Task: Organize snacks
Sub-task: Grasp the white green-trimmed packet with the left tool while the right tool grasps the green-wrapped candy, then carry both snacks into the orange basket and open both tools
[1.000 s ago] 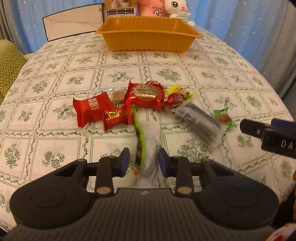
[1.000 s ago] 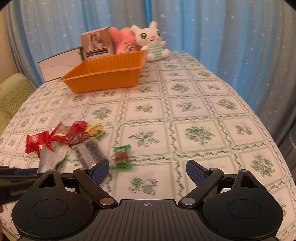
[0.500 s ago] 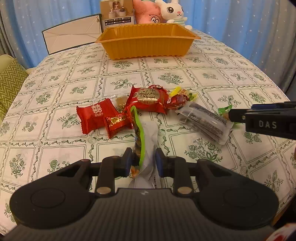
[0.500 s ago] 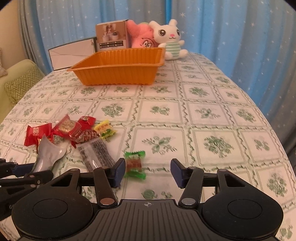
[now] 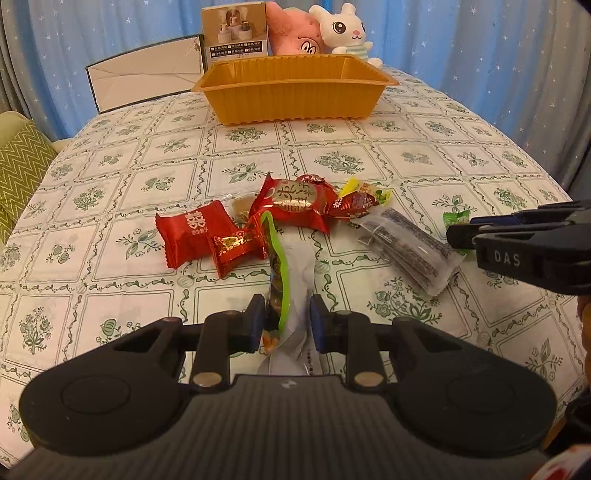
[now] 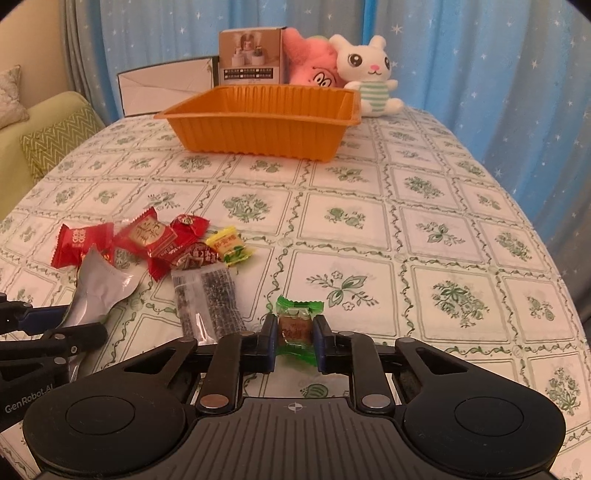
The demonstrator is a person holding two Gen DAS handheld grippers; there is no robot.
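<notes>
My left gripper (image 5: 286, 323) is shut on a silver snack bag with a green edge (image 5: 291, 280), which also shows from the side in the right wrist view (image 6: 99, 288). My right gripper (image 6: 295, 338) is shut on a green-wrapped candy (image 6: 295, 325); it enters the left wrist view at the right (image 5: 517, 243). Several red snack packs (image 5: 236, 229), a yellow candy (image 6: 229, 245) and a clear pack of dark sticks (image 5: 406, 245) lie loose on the tablecloth. An empty orange tray (image 5: 291, 92) stands at the far side of the table.
Behind the tray stand a white envelope box (image 5: 144, 81), a printed carton (image 5: 234, 31), a pink plush (image 5: 291, 31) and a white rabbit plush (image 5: 343, 31). The round table (image 6: 424, 229) drops off at the right; a green sofa (image 6: 48, 144) is at the left.
Both grippers have closed: the left on the silver bag, the right on the green candy after moving left and forward over it.
</notes>
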